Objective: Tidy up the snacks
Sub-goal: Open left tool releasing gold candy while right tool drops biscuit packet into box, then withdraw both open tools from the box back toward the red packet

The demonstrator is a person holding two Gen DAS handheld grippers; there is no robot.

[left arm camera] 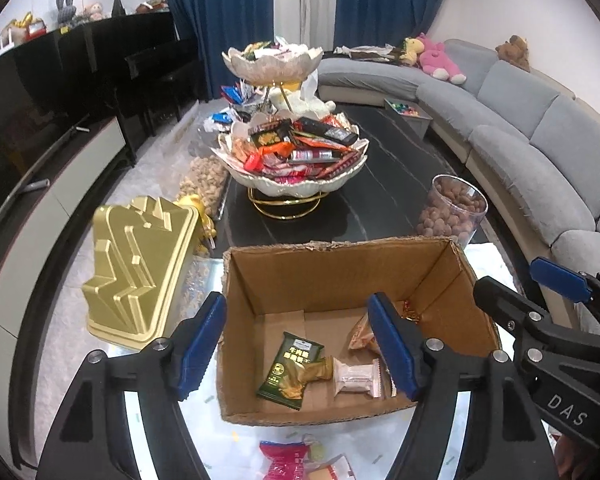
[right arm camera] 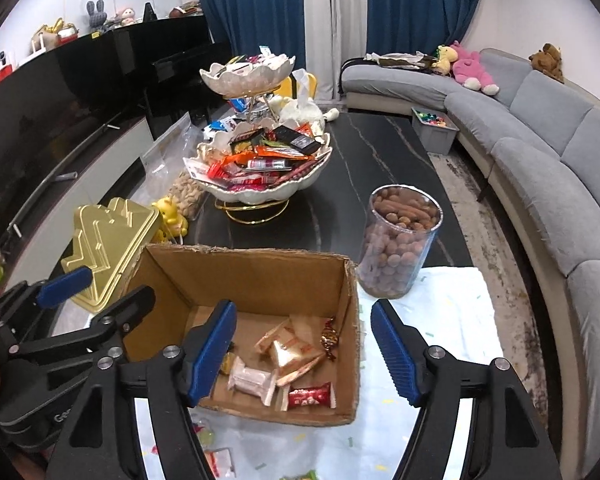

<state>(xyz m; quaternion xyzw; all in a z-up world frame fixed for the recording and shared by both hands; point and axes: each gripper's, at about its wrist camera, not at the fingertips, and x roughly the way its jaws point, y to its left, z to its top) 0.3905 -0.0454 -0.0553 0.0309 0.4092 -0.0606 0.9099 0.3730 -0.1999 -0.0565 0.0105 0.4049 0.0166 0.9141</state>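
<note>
An open-topped cardboard box (left arm camera: 340, 276) (right arm camera: 252, 280) stands on the table. On its floor lie a green packet (left arm camera: 290, 372), a white wrapped bar (left arm camera: 354, 378) (right arm camera: 252, 380), beige packets (right arm camera: 292, 348), a red packet (right arm camera: 312, 396) and a gold-red candy (right arm camera: 330, 338). My left gripper (left arm camera: 300, 340) hangs open over the box's left half, nothing between its blue pads. Over the box's right wall my right gripper (right arm camera: 304, 348) is open too, and holds nothing. Further back, a two-tier shell-shaped stand (left arm camera: 300, 190) (right arm camera: 260, 192) is heaped with wrapped snacks.
A clear jar of nuts (left arm camera: 456, 208) (right arm camera: 396, 240) stands right of the box, a gold tin (left arm camera: 140, 264) (right arm camera: 108, 248) left of it. A bag of nuts (left arm camera: 204, 184) lies behind the tin. Loose packets (left arm camera: 284, 460) lie on the near side. A grey sofa (left arm camera: 540, 120) curves along the right.
</note>
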